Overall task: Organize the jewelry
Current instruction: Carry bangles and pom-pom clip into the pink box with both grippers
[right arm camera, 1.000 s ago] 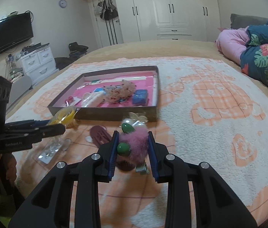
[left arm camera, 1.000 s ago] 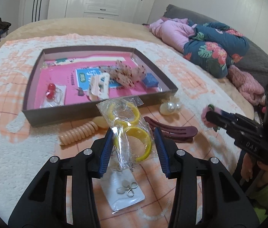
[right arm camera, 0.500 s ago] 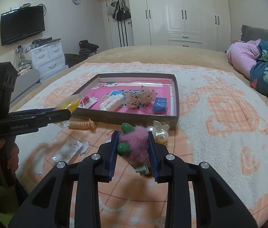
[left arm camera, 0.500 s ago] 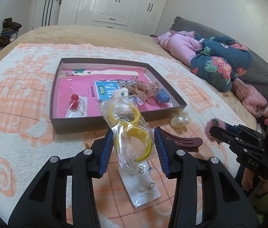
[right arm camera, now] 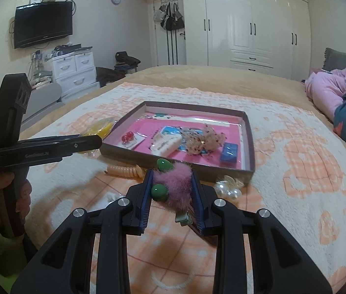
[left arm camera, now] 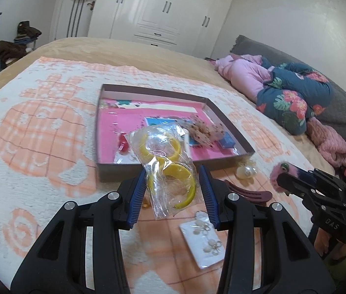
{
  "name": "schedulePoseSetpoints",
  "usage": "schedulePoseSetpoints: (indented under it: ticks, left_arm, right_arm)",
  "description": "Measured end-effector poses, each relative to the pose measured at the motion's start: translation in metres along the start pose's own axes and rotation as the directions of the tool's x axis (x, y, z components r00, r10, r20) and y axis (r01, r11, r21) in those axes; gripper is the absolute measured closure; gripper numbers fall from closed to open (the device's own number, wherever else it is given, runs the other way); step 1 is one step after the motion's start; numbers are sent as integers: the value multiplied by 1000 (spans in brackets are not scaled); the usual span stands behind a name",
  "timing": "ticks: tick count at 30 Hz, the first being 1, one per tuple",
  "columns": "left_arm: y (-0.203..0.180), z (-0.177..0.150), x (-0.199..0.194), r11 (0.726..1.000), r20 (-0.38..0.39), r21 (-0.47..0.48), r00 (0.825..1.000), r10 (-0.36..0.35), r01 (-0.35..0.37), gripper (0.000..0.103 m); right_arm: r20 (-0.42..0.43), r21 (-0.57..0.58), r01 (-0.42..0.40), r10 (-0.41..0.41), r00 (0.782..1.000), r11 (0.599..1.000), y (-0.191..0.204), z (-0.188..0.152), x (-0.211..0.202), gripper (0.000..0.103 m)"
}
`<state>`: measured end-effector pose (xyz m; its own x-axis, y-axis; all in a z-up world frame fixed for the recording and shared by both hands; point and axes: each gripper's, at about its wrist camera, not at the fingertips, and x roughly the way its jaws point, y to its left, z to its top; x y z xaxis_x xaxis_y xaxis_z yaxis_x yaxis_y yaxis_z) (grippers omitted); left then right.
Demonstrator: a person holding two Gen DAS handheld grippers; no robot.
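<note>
Left tongs [left arm camera: 173,191] gripped bagged yellow bangles [left arm camera: 170,171]; right tongs [right arm camera: 171,193] gripped pink fluffy clip [right arm camera: 176,187]. Both hung short of tray [right arm camera: 247,132]. Best clear near wall, lower, release onto bare pink floor.

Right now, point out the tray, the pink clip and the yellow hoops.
tray [right arm camera: 250,144], right wrist view, right wall.
pink clip [right arm camera: 176,183], right wrist view, fur body.
yellow hoops [left arm camera: 170,171], left wrist view, lower hoop's top.
</note>
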<state>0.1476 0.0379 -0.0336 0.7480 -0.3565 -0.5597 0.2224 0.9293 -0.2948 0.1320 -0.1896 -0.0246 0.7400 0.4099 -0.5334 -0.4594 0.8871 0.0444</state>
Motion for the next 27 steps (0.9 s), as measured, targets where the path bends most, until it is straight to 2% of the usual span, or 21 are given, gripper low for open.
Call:
schedulePoseSetpoints:
  ticks: [15, 27]
  left_arm:
    - [29, 8, 1, 998, 32, -55, 999, 25, -24, 69]
    - [28, 27, 13, 1000, 41, -26, 999, 15, -14, 69]
  right_arm:
    - [33, -14, -13, 14, 999, 1000, 5, 34, 26, 75]
    - [69, -3, 29, -29, 997, 1000, -18, 67, 46, 75]
